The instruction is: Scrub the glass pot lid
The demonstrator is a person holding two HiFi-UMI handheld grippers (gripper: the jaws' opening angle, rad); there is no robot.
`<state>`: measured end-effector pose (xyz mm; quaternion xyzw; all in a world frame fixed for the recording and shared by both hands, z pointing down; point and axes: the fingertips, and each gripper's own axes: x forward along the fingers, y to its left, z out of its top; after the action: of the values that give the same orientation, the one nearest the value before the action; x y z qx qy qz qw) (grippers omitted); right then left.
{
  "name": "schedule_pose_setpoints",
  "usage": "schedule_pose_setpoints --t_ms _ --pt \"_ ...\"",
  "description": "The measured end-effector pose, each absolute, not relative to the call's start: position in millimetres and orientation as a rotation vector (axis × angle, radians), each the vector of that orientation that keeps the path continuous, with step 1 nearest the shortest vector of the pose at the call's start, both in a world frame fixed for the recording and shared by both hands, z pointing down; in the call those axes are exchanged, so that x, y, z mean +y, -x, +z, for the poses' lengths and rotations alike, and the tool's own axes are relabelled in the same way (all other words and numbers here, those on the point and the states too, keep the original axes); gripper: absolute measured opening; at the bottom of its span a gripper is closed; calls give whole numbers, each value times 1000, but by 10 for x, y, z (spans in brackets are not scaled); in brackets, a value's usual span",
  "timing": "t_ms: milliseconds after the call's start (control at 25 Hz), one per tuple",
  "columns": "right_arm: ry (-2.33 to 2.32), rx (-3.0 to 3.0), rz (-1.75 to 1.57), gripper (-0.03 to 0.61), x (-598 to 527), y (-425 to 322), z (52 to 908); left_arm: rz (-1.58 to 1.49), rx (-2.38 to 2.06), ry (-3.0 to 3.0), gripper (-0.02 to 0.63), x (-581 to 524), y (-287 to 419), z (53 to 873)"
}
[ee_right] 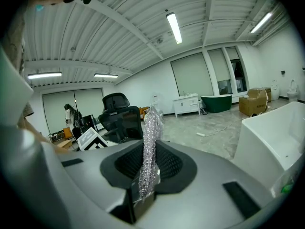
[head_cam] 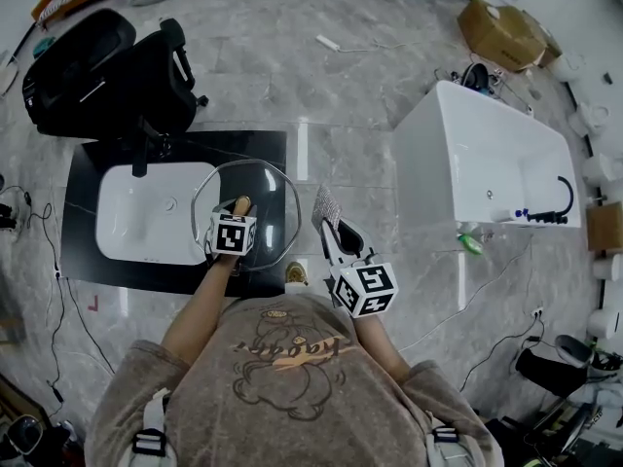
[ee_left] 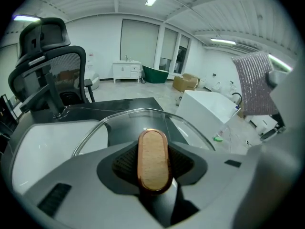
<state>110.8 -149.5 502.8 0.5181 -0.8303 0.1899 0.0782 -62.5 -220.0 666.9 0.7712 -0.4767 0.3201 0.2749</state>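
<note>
The glass pot lid point(head_cam: 282, 189) hangs tilted over the black counter, at the right edge of the white basin. Its oval wooden handle point(ee_left: 153, 159) stands between the jaws of my left gripper point(head_cam: 238, 218), and the dark pads press on both its sides. The clear dome of the lid point(ee_left: 143, 119) spreads out beyond the handle. My right gripper point(head_cam: 332, 226) sits just right of the lid, apart from it. It is shut on a silvery scrubbing cloth point(ee_right: 151, 147) that stands upright out of the jaws. The same cloth point(ee_left: 255, 83) shows at the right in the left gripper view.
A white basin point(head_cam: 146, 214) is set in the black counter point(head_cam: 86, 168), with a dark faucet point(head_cam: 146, 150) behind it. A black office chair point(head_cam: 107, 71) stands beyond. A white bathtub point(head_cam: 496, 160) is at the right, a green bottle point(head_cam: 470, 244) by it, a cardboard box point(head_cam: 501, 31) farther off.
</note>
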Motion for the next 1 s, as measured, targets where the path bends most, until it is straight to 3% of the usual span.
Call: schedule_pose_setpoints --t_ms 400,840,1000 --pt "-1543 -2514 564 81 -1675 -1169 4996 514 -1202 -2135 178 -2218 753 5782" --pt "-1423 -2763 690 81 -1744 -1043 4663 -437 -451 -1736 178 -1991 482 4984" --pt "-1249 -2942 700 80 -1648 -839 4338 -521 -380 -1698 178 -1960 400 4900"
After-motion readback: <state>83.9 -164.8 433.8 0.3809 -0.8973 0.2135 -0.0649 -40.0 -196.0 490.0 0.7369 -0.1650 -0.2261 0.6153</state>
